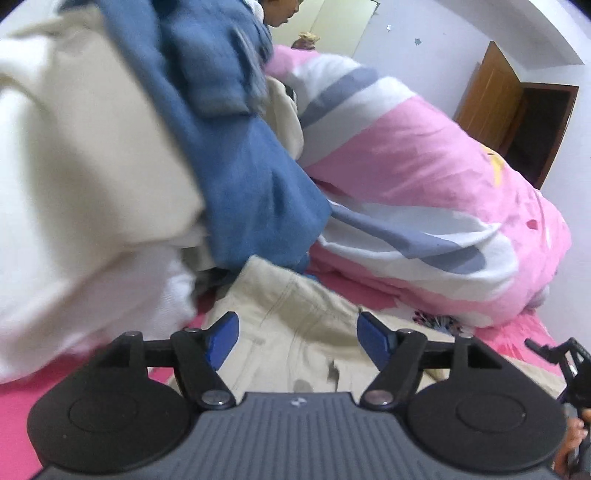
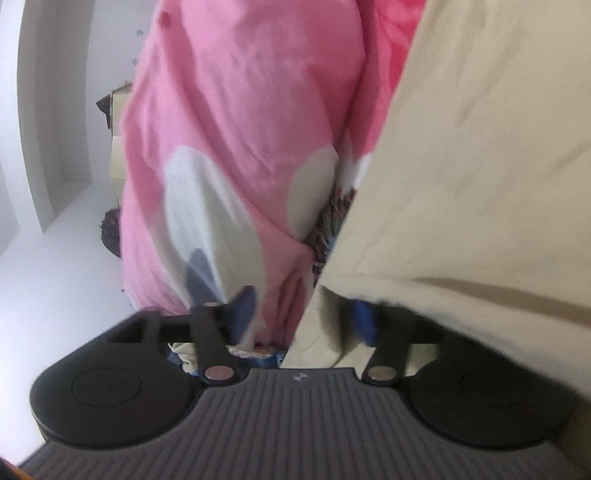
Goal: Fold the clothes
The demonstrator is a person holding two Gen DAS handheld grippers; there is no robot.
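Observation:
Beige trousers (image 1: 295,310) lie on the pink bed sheet (image 1: 74,384), right under my left gripper (image 1: 299,338). That gripper is open, its blue pads (image 1: 221,341) wide apart above the cloth with nothing between them. In the right wrist view the same beige fabric (image 2: 480,166) fills the right side. It drapes over the right finger and hides most of it. My right gripper (image 2: 303,314) is open, and the fabric's edge hangs in the gap between its spread fingers. A blurred pile of cream cloth (image 1: 81,155) and a blue garment (image 1: 236,155) is at the left.
A bulky pink, white and grey quilt (image 1: 424,177) fills the bed's right side and also shows as the quilt (image 2: 229,129) ahead of the right gripper. A person (image 1: 280,11) is at the top. A brown door (image 1: 495,92) stands in the white wall. A hand (image 1: 572,443) shows at the lower right edge.

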